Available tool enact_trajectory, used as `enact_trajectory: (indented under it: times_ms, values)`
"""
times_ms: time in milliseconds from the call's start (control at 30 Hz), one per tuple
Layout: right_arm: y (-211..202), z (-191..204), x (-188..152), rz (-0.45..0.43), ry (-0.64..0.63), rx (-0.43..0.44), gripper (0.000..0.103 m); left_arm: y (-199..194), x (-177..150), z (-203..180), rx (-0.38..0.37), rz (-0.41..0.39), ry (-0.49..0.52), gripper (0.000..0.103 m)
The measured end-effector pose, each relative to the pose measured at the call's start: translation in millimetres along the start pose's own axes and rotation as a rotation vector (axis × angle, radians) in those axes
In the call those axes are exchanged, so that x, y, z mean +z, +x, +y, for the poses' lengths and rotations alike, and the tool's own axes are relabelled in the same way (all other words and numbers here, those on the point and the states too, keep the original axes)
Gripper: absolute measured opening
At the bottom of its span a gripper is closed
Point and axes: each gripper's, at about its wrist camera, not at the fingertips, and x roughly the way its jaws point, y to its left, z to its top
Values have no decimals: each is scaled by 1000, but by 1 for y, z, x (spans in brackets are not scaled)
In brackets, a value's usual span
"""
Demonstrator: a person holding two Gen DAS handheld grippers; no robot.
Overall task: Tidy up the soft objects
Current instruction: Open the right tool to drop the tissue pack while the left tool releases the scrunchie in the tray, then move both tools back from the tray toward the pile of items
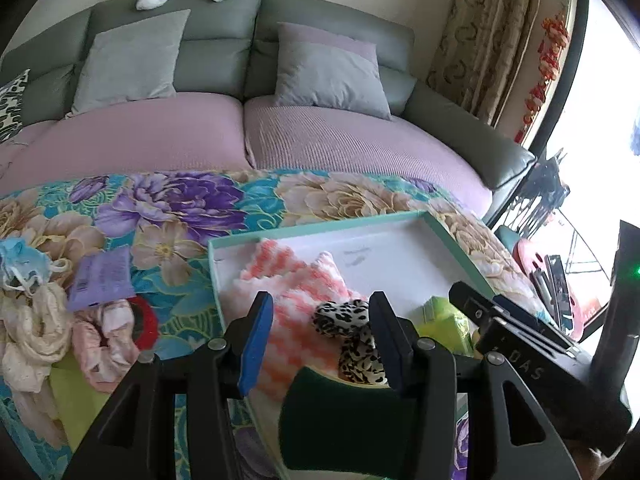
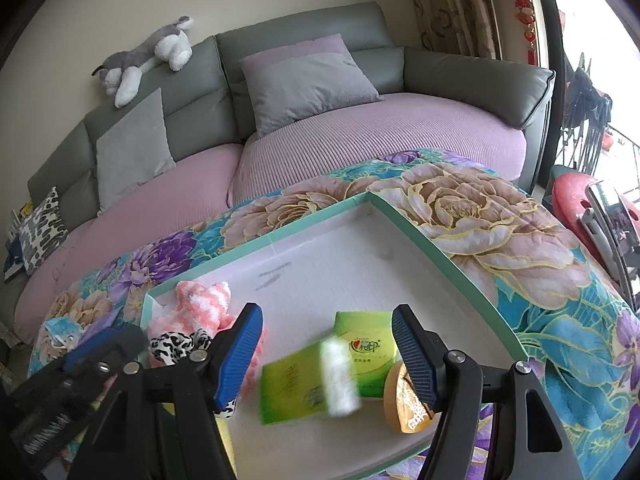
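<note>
A white tray with a teal rim [image 1: 400, 248] [image 2: 448, 256] lies on a floral cloth. In it are a pink-and-white fuzzy cloth [image 1: 292, 276] [image 2: 204, 300], a leopard-print scrunchie [image 1: 352, 332] [image 2: 172, 346], and green tissue packs [image 2: 364, 348]. My left gripper [image 1: 322, 340] is open above the scrunchie, with a dark green sponge [image 1: 344, 420] just below it. My right gripper [image 2: 328, 356] is open; a blurred green tissue pack [image 2: 296, 384] is in mid-air between its fingers over the tray.
Left of the tray lie a pile of cream, pink and red scrunchies [image 1: 96, 332], a purple packet [image 1: 100, 280] and face masks [image 1: 20, 264]. A round golden object [image 2: 404, 404] sits at the tray's near edge. A sofa [image 1: 240, 136] with cushions stands behind.
</note>
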Motion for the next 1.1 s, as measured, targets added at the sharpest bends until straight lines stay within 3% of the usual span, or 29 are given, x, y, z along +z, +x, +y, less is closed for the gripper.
enact_trajectory:
  times_ms: [267,333,433,567,700,733,800,1100]
  values:
    - [4,0,-1,18,-5,-28,77,-9,1,23,103,0,-56,52]
    - [4,1,-1,20,-7,-34,77,-9,-1,32,126,7,-83,65]
    - [6,1,-1,30,-13,-39,78,-7,-4,41,169,20,-112,68]
    - [5,4,-2,25,-23,-40,103,-4,-8,50,226,39,-131,76]
    - [1,6,0,9,-29,-31,103,-3,-14,64,278,50,-184,81]
    - [2,6,-1,10,-32,-31,103,-3,-16,68,299,48,-201,90]
    - [3,8,-1,17,-39,-33,103,-5,-18,75,336,32,-226,99]
    - [4,10,-2,20,-50,-33,103,-15,-22,95,391,11,-288,99]
